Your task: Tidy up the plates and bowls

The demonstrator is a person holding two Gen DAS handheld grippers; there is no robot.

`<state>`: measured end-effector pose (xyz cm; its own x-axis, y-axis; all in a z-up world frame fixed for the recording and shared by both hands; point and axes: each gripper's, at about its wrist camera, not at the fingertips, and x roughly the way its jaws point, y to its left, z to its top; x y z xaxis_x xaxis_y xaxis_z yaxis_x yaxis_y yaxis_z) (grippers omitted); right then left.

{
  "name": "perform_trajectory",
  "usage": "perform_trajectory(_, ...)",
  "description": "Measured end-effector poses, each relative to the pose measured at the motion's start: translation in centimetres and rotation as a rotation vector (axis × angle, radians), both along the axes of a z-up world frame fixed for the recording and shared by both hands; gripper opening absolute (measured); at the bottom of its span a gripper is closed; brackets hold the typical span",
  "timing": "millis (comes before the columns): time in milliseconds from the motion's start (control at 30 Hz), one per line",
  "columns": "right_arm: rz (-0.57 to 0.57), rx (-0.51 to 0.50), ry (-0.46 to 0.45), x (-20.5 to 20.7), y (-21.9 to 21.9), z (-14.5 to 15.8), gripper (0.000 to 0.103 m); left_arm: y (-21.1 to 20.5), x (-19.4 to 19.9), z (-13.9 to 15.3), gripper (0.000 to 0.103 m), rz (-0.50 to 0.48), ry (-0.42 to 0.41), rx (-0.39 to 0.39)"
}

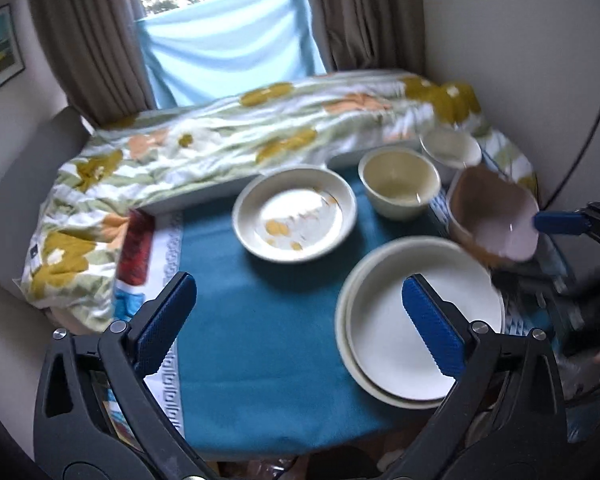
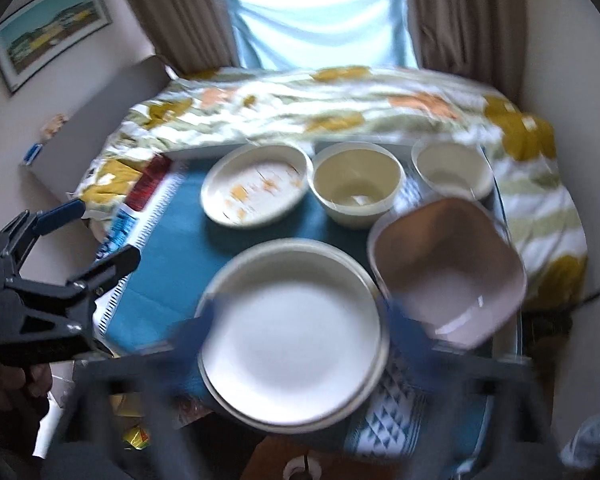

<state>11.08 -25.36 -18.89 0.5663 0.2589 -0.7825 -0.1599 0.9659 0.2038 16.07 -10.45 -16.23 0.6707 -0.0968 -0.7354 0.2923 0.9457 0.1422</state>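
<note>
A floral quilt (image 1: 220, 136) hid the far side of the teal cloth (image 1: 260, 340). Near its front edge lay two stacked white plates (image 1: 384, 344), their lower rims cut off by fingers. Behind stood a patterned dish (image 1: 296, 212), a pink square bowl (image 1: 496, 216) and two cream bowls (image 1: 398, 184). Left gripper (image 1: 298, 324) and blurred right gripper (image 2: 296, 340) gaped wide, empty.

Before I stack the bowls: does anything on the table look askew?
Yes. The pink square bowl sits tilted at the table's right edge, apparently propped on something rather than flat. The stacked white plates lie slightly offset, the lower rim showing on one side.
</note>
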Motion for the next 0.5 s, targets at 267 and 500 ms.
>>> perform_trajectory(267,0.032,0.006,-0.016,5.3,3.4,1.2,0.103,6.2,7.4,1.5,0.102,0.004,0.037,-0.116)
perform_trajectory(500,-0.143,0.091,0.091,11.9,5.3,-2.2,0.103,8.8,16.4,-2.2,0.102,-0.08,0.171,-0.193)
